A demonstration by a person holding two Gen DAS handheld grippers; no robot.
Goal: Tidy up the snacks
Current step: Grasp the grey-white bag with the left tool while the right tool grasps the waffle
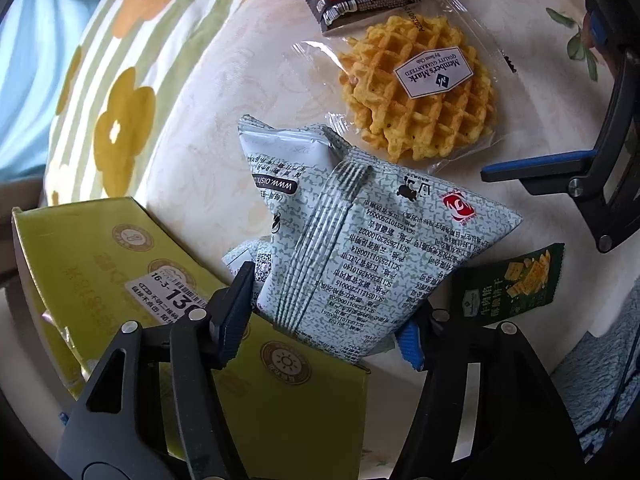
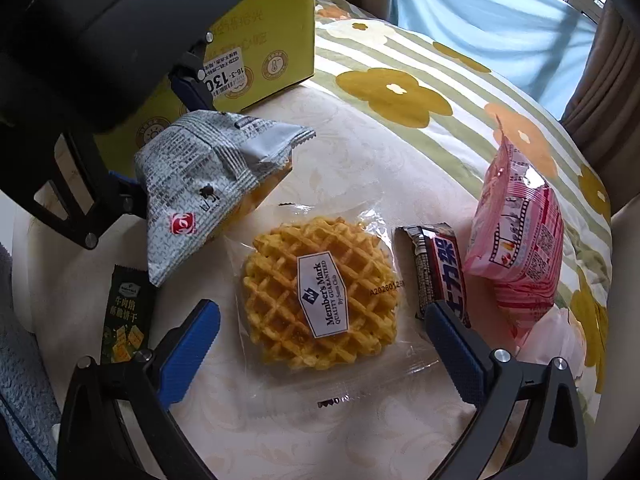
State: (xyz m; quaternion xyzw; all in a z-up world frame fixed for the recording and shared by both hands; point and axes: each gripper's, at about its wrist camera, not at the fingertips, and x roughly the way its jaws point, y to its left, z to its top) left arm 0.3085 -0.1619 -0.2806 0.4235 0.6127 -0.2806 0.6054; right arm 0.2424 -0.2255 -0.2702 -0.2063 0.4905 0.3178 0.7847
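The yellow-green box (image 1: 200, 280) sits at the left of the cream surface (image 1: 240, 100). The left tongs (image 1: 324, 320) are clamped on the grey snack bag (image 1: 360, 240), apparently lifted beside it; it must go in. The right tongs (image 2: 320, 344) hang apart around the wrapped waffle (image 2: 320, 292), probably next.
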